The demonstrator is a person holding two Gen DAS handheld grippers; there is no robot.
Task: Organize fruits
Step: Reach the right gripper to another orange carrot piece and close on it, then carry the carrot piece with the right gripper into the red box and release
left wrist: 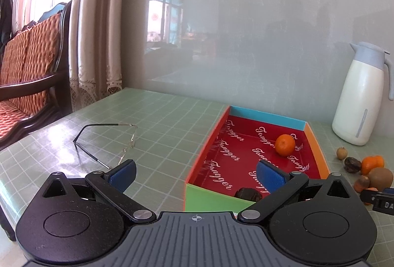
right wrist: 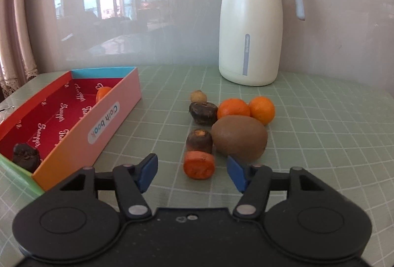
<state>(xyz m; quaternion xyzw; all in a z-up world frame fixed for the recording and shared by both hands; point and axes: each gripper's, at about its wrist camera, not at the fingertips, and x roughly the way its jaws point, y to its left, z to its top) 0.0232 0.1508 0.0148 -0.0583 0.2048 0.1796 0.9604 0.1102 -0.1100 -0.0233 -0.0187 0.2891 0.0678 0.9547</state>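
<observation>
A long box with a red lining (left wrist: 236, 143) (right wrist: 112, 104) lies on the table. It holds a tangerine (left wrist: 285, 145) (right wrist: 103, 92) and a dark fruit (left wrist: 247, 194) (right wrist: 25, 153). Right of the box lie a kiwi (right wrist: 239, 137) (left wrist: 380, 178), two tangerines (right wrist: 232, 108) (right wrist: 262, 109), a dark round fruit (right wrist: 203, 112), a small tan fruit (right wrist: 198, 96), a dark stub (right wrist: 199, 141) and an orange carrot piece (right wrist: 199, 164). My left gripper (left wrist: 195, 174) is open over the box's near end. My right gripper (right wrist: 192, 171) is open, with the carrot piece between its fingertips.
A white thermos jug (right wrist: 251, 20) (left wrist: 358, 97) stands at the back right near the wall. A pair of glasses (left wrist: 108, 141) lies left of the box. A cushioned wooden chair (left wrist: 29, 75) and curtains stand beyond the table's left edge.
</observation>
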